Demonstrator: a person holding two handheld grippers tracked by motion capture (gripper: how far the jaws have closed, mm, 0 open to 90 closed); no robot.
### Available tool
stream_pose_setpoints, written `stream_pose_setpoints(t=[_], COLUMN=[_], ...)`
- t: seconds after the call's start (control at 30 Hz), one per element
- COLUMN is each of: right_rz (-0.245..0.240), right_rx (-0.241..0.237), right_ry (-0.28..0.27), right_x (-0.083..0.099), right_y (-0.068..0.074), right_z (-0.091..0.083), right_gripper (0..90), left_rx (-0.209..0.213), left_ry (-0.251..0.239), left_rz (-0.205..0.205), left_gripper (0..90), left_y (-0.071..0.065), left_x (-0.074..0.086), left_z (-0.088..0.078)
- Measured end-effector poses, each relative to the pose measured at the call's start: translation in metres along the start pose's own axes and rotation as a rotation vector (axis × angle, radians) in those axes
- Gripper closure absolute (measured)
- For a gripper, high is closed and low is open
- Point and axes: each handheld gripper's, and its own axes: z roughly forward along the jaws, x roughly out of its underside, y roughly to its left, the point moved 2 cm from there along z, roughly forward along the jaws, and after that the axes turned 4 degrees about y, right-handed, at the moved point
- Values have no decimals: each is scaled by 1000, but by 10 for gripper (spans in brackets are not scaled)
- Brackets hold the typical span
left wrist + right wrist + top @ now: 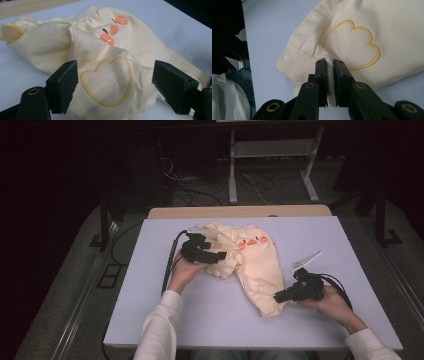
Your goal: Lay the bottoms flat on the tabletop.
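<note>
White, the worktop (150,310) carries everything, and on it a cream baby garment (257,270) lies crumpled, running from near the far edge at the middle toward the near right. Orange cheeks and a beak are printed on its upper part, and a yellow outlined paw shape is stitched on each leg. My left gripper (115,85) sits at the garment's left side with its jaws released, standing apart on either side of one paw shape, pads clear of the cloth. My right gripper (330,75) is clenched on the cloth beside the ribbed cuff (297,67), at the garment's near end.
</note>
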Motion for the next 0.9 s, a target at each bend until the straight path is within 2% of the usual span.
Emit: stream_pose_setpoints(t=[0.13, 0.23, 0.37, 0.53, 0.73, 0.83, 0.9], right_rz=[-1, -2, -3, -1, -2, -5, -5], right_rx=[0, 2, 2, 2, -4, -7, -8], right_ry=[-1, -2, -6, -7, -11, -12, -12], right_x=[0, 0, 0, 0, 0, 0, 0], right_y=[0, 0, 0, 0, 0, 0, 0], right_z=[0, 0, -1, -1, -2, -2, -3], right_gripper=[812, 811, 811, 809, 807, 806, 804], left_rx=[-4, 23, 44, 36, 19, 12, 15], left_ry=[-3, -16, 2, 45, 67, 100, 111], left_rz=[6, 8, 20, 37, 51, 76, 73], left_gripper=[193, 226, 268, 351, 587, 720, 790], left_y=[3, 5, 4, 6, 8, 7, 6], left_x=[10, 17, 26, 32, 34, 36, 36], left_z=[-9, -12, -7, 3, 12, 18, 22])
